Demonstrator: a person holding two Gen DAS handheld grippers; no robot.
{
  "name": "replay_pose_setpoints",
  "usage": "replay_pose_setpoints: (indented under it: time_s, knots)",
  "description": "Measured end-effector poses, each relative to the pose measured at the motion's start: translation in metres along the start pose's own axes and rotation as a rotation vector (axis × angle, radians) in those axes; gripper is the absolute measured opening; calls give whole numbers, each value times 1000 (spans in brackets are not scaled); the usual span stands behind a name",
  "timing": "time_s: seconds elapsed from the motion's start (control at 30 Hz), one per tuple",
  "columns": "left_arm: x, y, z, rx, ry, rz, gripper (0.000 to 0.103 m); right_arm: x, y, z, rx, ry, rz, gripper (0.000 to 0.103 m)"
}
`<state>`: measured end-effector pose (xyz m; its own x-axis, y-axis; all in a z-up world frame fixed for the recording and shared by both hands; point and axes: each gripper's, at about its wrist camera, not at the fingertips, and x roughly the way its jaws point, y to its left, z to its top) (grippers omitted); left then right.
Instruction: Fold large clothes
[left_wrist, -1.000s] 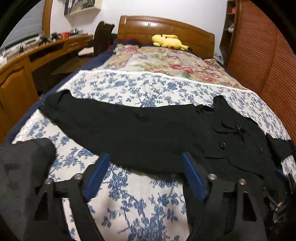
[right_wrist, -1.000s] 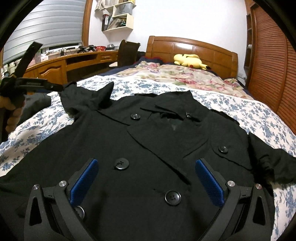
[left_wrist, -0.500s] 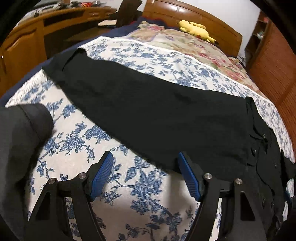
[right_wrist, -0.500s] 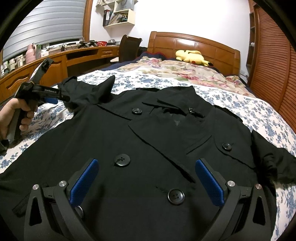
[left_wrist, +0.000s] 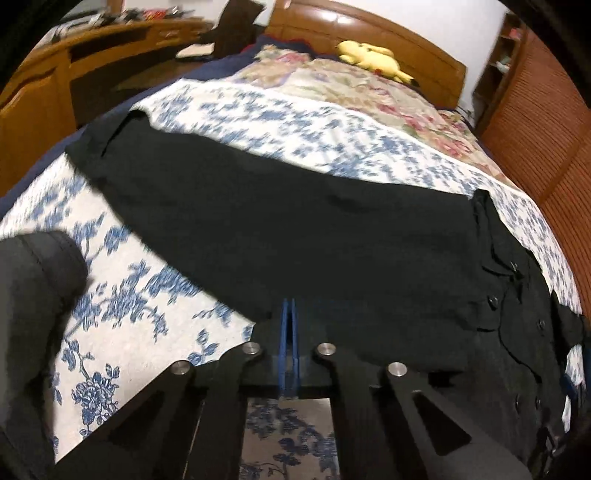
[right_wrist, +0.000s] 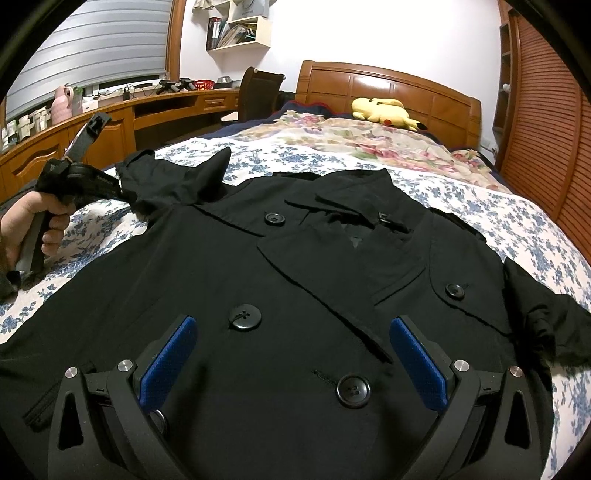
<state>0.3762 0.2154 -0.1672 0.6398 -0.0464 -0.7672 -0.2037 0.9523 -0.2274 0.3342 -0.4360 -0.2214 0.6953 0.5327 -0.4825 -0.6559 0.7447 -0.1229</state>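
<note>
no readable text, labels or numbers anywhere

Black linkage tools (right_wrist: 291, 354), blue ribbed pads (right_wrist: 168, 356), silver pivot screws (left_wrist: 253, 348); dark grey sleeve (left_wrist: 26, 295).

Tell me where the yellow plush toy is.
The yellow plush toy lies at the head of the bed, against the wooden headboard, on the far edge of the floral quilt, beyond the black coat.
</note>
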Motion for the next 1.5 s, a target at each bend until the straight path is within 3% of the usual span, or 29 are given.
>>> replay_pose_setpoints:
  time_s: [0.13, 0.33, 0.37, 0.43, 0.6, 0.83, 1.0, 1.03, 1.07, 1.1, 1.17, 1.3, 1.5]
  knots:
    - [-9, -21, 4, 52, -22, 12, 2, 0, 0, -1, 1, -4, 0, 103]
    - [-9, -16, 7, 18, 5, 22, 4, -1, 0, -1, 6, -8, 2, 103]
    - [-7, -13, 7, 12, 14, 28, 17, -1, 0, -1, 5, -7, 2, 103]
    - [-4, -6, 5, -8, 12, 36, 35, -1, 1, -1, 1, -6, 1, 103]
    - [14, 11, 1, -45, 67, 95, 37, 0, 1, -1, -2, -3, 1, 103]
    - [27, 24, 3, -132, 75, 41, 38, 0, 1, -1, -5, 2, 0, 103]
    - [30, 17, 4, -144, 54, 51, 37, 2, 1, -1, -8, 10, -1, 103]
    - [31, 14, 5, -124, 50, 44, 33, 1, 1, -1, -8, 9, -1, 103]
    - [32, 9, 5, -95, 52, 36, 22, 1, 1, -1, -8, 10, -1, 103]
    - [34, 7, 7, -82, 55, 38, 21, 1, 1, -1, -8, 10, 0, 103]
    - [32, -1, 7, -52, 51, 17, 8, 1, 1, -1, -10, 9, 0, 103]
    - [14, -23, 9, 1, 8, -8, 3, 0, 1, -1, -12, 7, 0, 103]
    - [-39, -92, 9, 137, -58, -61, 3, -3, 0, -2, -4, -8, -7, 103]
